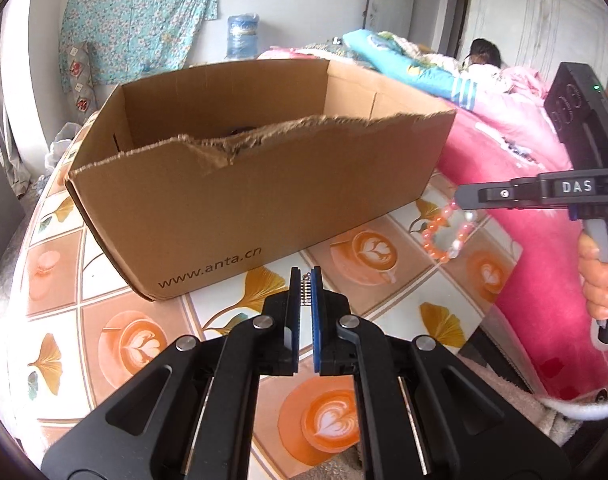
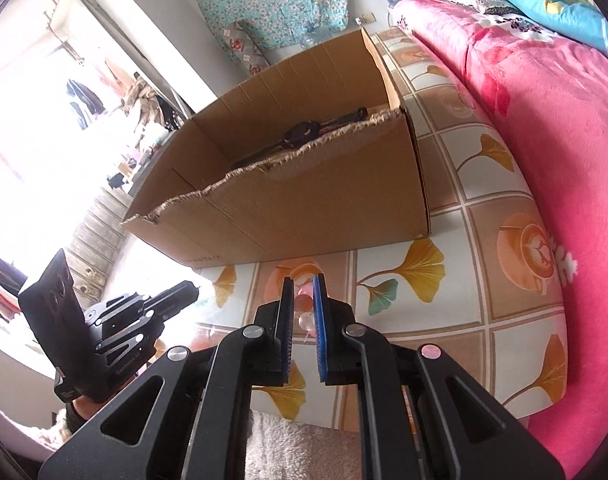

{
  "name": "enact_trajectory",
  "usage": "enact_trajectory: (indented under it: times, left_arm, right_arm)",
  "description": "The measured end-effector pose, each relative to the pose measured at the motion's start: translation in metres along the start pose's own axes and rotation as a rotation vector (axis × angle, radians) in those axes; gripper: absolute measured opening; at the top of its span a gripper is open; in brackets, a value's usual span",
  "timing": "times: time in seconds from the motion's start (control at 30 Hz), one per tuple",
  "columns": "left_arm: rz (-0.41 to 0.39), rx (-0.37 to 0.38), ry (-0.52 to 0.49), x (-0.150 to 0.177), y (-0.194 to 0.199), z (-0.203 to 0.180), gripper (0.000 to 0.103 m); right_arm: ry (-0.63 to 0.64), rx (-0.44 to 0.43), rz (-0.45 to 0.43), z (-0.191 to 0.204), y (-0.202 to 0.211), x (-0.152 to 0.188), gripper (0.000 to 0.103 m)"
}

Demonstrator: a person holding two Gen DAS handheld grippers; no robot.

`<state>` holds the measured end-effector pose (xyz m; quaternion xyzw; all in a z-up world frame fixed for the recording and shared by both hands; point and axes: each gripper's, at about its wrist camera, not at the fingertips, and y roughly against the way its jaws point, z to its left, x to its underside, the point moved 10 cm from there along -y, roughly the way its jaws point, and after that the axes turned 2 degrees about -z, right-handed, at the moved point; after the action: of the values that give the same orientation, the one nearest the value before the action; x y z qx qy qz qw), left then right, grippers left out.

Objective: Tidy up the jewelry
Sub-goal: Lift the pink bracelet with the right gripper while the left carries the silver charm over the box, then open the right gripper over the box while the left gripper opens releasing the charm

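Both pieces lifted, ready for the box [image 1: 264,184]: left gripper [image 1: 305,292] clamped on a small silver chain [image 1: 305,294], right gripper [image 2: 303,304] clamped on a pink bead bracelet [image 1: 448,232] hanging just beside the box corner. Next, probably, carrying over the torn front edge and letting go inside, high enough to avoid catching the cardboard.

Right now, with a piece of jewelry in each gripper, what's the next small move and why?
Probably carry the right gripper over the cardboard box's torn front edge: its pink bead bracelet hangs beside the box. The left gripper pinches a small metal piece.
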<state>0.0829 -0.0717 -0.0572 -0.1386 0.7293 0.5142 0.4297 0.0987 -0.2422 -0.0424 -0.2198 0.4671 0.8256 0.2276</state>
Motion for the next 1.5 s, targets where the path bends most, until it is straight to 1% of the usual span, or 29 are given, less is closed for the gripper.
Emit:
enact_trajectory:
  times: [0.1,0.2,0.3,0.37,0.43,0.5,0.57,0.6,0.63,0.7,0.8,0.87,0.93,1.0,1.03,1.13,1.2,1.27,1.37,1.47,1.5]
  left_arm:
    - [-0.073,0.075,-0.01,-0.014,0.023,-0.012,0.004]
    - [-0.132,0.116,-0.029,-0.03,0.044,-0.024,0.004]
    - [-0.17,0.135,-0.045,-0.05,0.062,-0.031,0.004]
    - [-0.19,0.134,-0.058,-0.066,0.072,-0.033,0.004]
    - [-0.2,0.137,-0.066,-0.086,0.076,-0.031,0.004]
    - [-0.199,0.143,-0.061,-0.109,0.071,-0.03,0.004]
    - [-0.164,0.166,-0.034,-0.128,0.06,-0.022,0.004]
    - [-0.126,0.177,-0.017,-0.136,0.049,-0.017,0.004]
    - [-0.077,0.185,0.002,-0.141,0.036,-0.011,0.004]
    - [0.048,0.198,0.04,-0.145,-0.001,0.001,0.004]
    - [0.231,0.248,0.137,-0.139,-0.055,0.017,0.004]
    - [0.34,0.26,0.193,-0.131,-0.085,0.028,0.004]
    - [0.429,0.285,0.25,-0.12,-0.105,0.033,0.004]
    - [0.486,0.309,0.304,-0.114,-0.117,0.038,0.004]
    - [0.515,0.307,0.334,-0.111,-0.123,0.042,0.004]
    - [0.579,0.304,0.401,-0.101,-0.135,0.048,0.004]
    - [0.626,0.289,0.425,-0.092,-0.141,0.05,0.004]
    - [0.65,0.281,0.433,-0.088,-0.145,0.05,0.005]
    - [0.624,0.265,0.43,-0.091,-0.145,0.053,0.011]
    - [0.538,0.257,0.412,-0.102,-0.134,0.054,0.013]
    - [0.504,0.259,0.408,-0.106,-0.129,0.053,0.017]
  right_arm:
    - [-0.007,-0.051,-0.037,0.004,0.015,-0.008,0.01]
    - [0.006,-0.077,-0.076,0.017,0.027,-0.015,0.01]
    - [0.016,-0.111,-0.121,0.033,0.037,-0.03,0.01]
    - [0.031,-0.13,-0.153,0.045,0.045,-0.045,0.01]
    - [0.048,-0.157,-0.186,0.056,0.053,-0.064,0.01]
    - [0.077,-0.172,-0.217,0.065,0.059,-0.086,0.01]
    - [0.111,-0.18,-0.244,0.073,0.062,-0.106,0.01]
    - [0.125,-0.186,-0.249,0.076,0.061,-0.115,0.01]
    - [0.132,-0.191,-0.248,0.076,0.057,-0.123,0.01]
    - [0.132,-0.202,-0.224,0.075,0.046,-0.138,0.01]
    - [0.135,-0.178,-0.166,0.067,0.02,-0.151,0.01]
    - [0.128,-0.164,-0.123,0.059,0.002,-0.155,0.01]
    - [0.118,-0.154,-0.085,0.052,-0.013,-0.157,0.01]
    - [0.119,-0.136,-0.055,0.047,-0.024,-0.155,0.01]
    - [0.122,-0.128,-0.044,0.045,-0.028,-0.155,0.01]
    - [0.131,-0.117,-0.018,0.042,-0.036,-0.152,0.01]
    - [0.134,-0.109,-0.004,0.04,-0.039,-0.15,0.01]
    - [0.137,-0.102,0.008,0.038,-0.04,-0.149,0.01]
    - [0.141,-0.089,0.032,0.037,-0.042,-0.146,0.01]
    - [0.138,-0.088,0.072,0.039,-0.046,-0.14,0.01]
    - [0.137,-0.091,0.088,0.04,-0.048,-0.139,0.01]
